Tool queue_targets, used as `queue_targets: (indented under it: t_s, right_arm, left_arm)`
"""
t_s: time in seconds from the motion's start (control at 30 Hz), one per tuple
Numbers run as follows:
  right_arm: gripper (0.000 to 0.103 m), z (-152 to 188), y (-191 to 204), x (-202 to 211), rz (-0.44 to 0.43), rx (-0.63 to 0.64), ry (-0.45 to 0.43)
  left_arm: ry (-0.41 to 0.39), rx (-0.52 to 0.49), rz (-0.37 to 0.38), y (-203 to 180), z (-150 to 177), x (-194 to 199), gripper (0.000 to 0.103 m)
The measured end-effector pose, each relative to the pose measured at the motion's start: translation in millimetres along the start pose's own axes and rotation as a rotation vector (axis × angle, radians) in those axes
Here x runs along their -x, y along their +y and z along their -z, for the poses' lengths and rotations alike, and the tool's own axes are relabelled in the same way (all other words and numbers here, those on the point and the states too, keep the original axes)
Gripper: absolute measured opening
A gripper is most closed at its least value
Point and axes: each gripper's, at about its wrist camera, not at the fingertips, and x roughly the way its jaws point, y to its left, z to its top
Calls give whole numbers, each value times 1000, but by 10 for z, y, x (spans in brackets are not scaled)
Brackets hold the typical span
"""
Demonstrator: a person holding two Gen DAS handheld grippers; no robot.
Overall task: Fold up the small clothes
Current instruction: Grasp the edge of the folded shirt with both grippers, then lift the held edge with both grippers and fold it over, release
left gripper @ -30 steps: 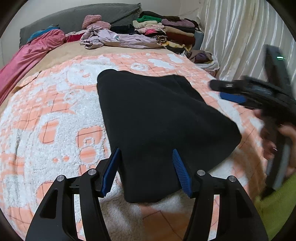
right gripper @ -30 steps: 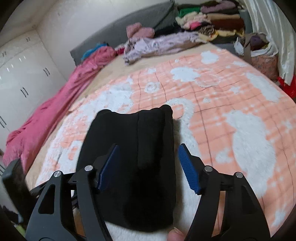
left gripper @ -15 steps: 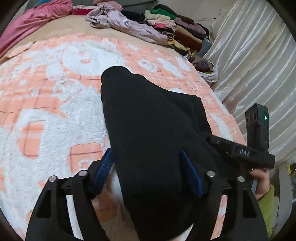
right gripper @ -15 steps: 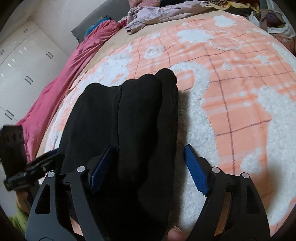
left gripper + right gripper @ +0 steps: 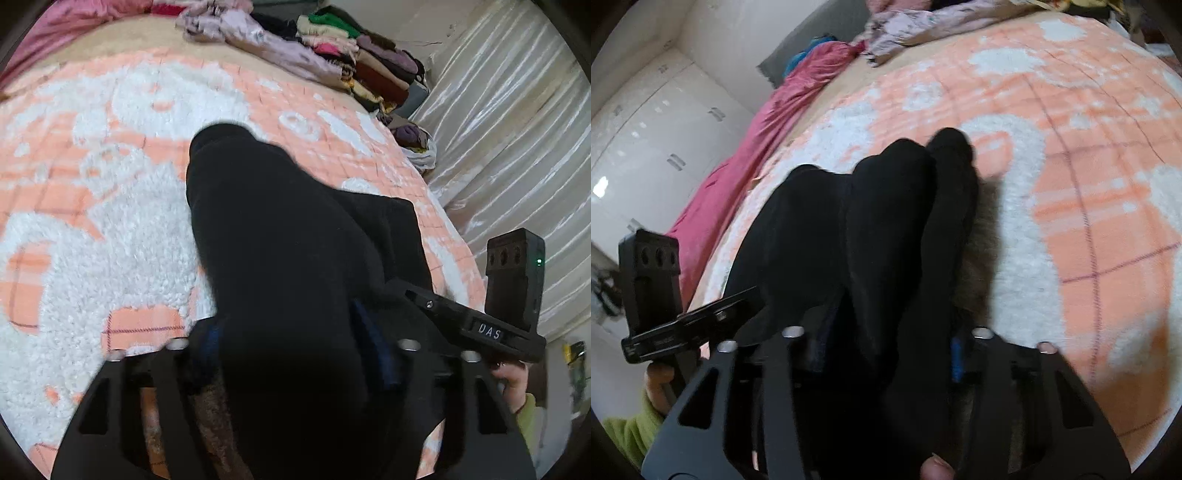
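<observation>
A black garment [image 5: 288,251] lies bunched on the orange and white blanket [image 5: 110,192]. My left gripper [image 5: 291,343] straddles its near edge, the cloth filling the gap between the blue pads; the jaws have narrowed onto it. My right gripper [image 5: 886,343] holds the other near end of the same garment [image 5: 886,221], which rises in thick folds between its jaws. Each gripper shows in the other's view: the right one [image 5: 480,325] at the lower right, the left one [image 5: 683,325] at the lower left.
A stack of folded clothes [image 5: 369,62] and a loose lilac garment [image 5: 258,40] lie at the bed's far end. A pink quilt [image 5: 746,158] runs along the left side. A pale curtain [image 5: 517,129] hangs on the right, white wardrobes [image 5: 646,147] on the left.
Both grippers moved forward and down onto the black garment's near edge and their jaws narrowed around it. The cloth has bunched up and lifted into folds.
</observation>
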Motion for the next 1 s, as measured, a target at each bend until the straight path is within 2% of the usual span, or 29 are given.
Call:
queue_targets:
  t_s: [0.13, 0.37, 0.57, 1.0]
  right_arm:
    - [28, -17, 163, 96, -14, 33, -29]
    - [27, -32, 561, 246, -11, 108, -73]
    - [27, 15, 814, 218, -7, 125, -91]
    - [27, 82, 890, -57, 3, 123, -24]
  left_arm:
    - [-36, -11, 2, -89, -43, 160, 49]
    - [-88, -18, -5, -29, -106, 553, 48]
    - [-115, -3, -26, 82, -111, 775, 48]
    - [-84, 40, -53, 377, 56, 743, 48]
